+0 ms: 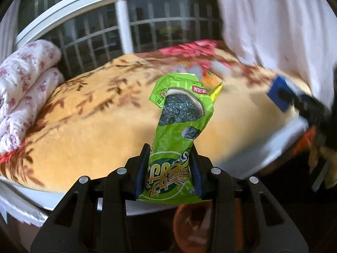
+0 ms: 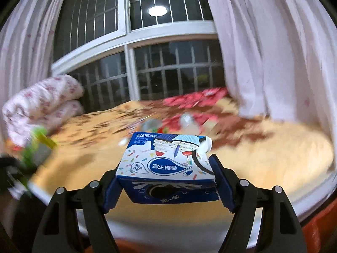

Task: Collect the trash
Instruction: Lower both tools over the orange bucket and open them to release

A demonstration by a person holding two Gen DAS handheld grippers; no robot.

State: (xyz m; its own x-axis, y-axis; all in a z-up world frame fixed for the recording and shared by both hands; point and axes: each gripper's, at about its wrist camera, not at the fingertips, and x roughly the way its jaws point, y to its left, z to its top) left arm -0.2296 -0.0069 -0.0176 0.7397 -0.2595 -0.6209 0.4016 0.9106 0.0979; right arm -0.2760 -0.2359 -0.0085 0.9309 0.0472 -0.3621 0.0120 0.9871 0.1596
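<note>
— Left claw (image 1: 170, 168) pinches the green snack wrapper (image 1: 179, 126) by its bottom end, over the bed (image 1: 94, 113). It stands long-axis up, torn mouth on top, leaning a little right. Thin film; it could slither out.

— And the right claw (image 2: 166, 181)?

— Clamped on the blue biscuit box (image 2: 168, 164) across its width, long side aimed away toward the window (image 2: 168, 67), print upside down. Squeeze harder and I'd guess the card buckles. More litter (image 2: 185, 120) lies farther up the blanket.

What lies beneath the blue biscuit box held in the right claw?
Under the blue biscuit box, gripped by the right claw, lies the orange floral blanket; the patch directly below is hidden.
</note>
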